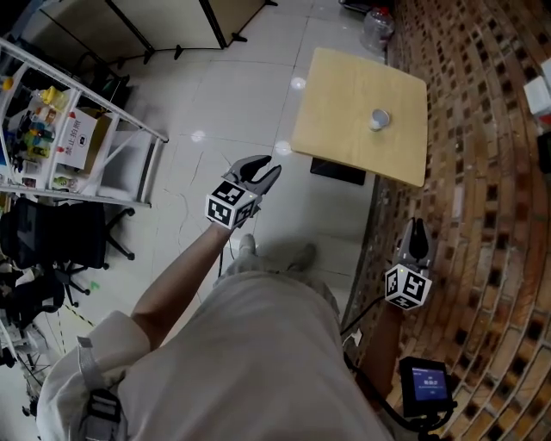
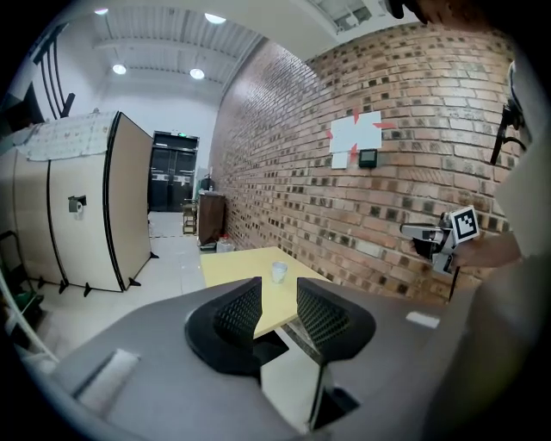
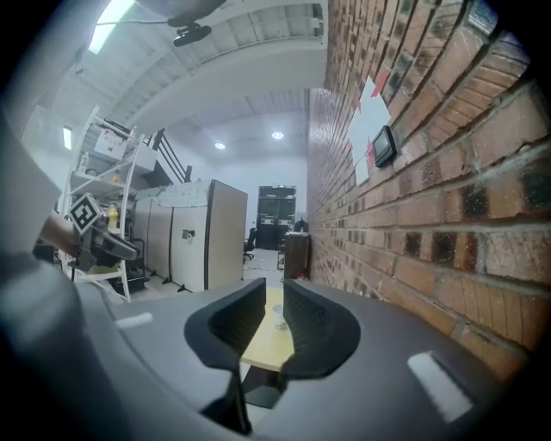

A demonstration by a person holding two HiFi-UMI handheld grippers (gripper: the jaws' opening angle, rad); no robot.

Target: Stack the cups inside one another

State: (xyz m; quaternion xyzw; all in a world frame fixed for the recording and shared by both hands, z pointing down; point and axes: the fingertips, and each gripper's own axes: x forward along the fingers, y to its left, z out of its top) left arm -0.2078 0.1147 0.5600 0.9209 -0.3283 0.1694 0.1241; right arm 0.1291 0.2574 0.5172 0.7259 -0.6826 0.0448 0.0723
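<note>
A small pale cup (image 1: 380, 118) stands alone on the square yellow table (image 1: 344, 103), some way ahead of both grippers. It also shows as the cup (image 2: 278, 272) in the left gripper view, and in the right gripper view the cup (image 3: 279, 320) shows through the gap between the jaws. My left gripper (image 1: 261, 170) hangs over the floor, short of the table's near corner, jaws open and empty. My right gripper (image 1: 417, 231) is held beside the brick wall, jaws only narrowly apart, nothing between them. I cannot tell whether more than one cup is there.
A brick wall (image 1: 482, 172) runs along the right side. A white shelf rack (image 1: 77, 129) and a black office chair (image 1: 52, 241) stand at the left. Folding partitions (image 2: 86, 207) stand beyond the table. A plastic jug (image 1: 376, 26) sits on the floor behind it.
</note>
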